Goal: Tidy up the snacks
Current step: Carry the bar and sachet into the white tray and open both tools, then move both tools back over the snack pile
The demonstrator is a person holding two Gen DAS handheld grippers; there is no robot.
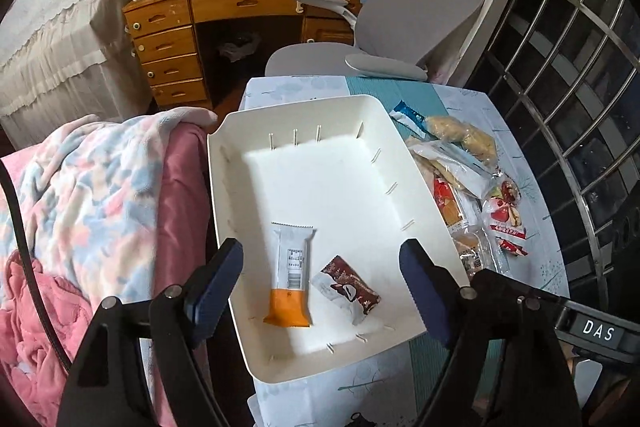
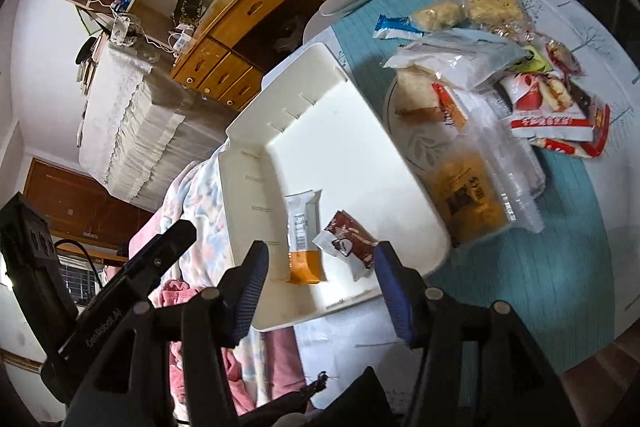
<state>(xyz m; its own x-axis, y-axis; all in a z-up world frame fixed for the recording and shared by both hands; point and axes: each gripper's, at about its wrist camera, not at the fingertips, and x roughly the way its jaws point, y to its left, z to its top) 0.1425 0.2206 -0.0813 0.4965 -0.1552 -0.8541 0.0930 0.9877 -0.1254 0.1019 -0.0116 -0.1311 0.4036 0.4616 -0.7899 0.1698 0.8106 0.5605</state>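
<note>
A white tray [image 1: 304, 115] [image 2: 256, 139] stands on the table and holds two snacks. One is a white-and-orange bar [image 1: 291, 275] [image 2: 305, 239], the other a small brown-and-white packet [image 1: 347, 289] [image 2: 346, 241] beside it. My left gripper [image 1: 322, 281] hangs open above the tray's near end, with both snacks lying loose below its blue pads [image 1: 218, 277]. My right gripper [image 2: 320, 281] is open too, over the same corner, touching neither snack. A heap of wrapped snacks [image 1: 460, 179] [image 2: 492, 83] lies on the table right of the tray.
A pastel blanket [image 1: 92, 195] over pink bedding lies left of the tray. Behind the table stand a grey office chair [image 1: 412, 11] and a wooden desk [image 1: 224, 7]. A metal grille [image 1: 568, 59] runs along the right. A teal runner [image 2: 540, 267] crosses the tablecloth.
</note>
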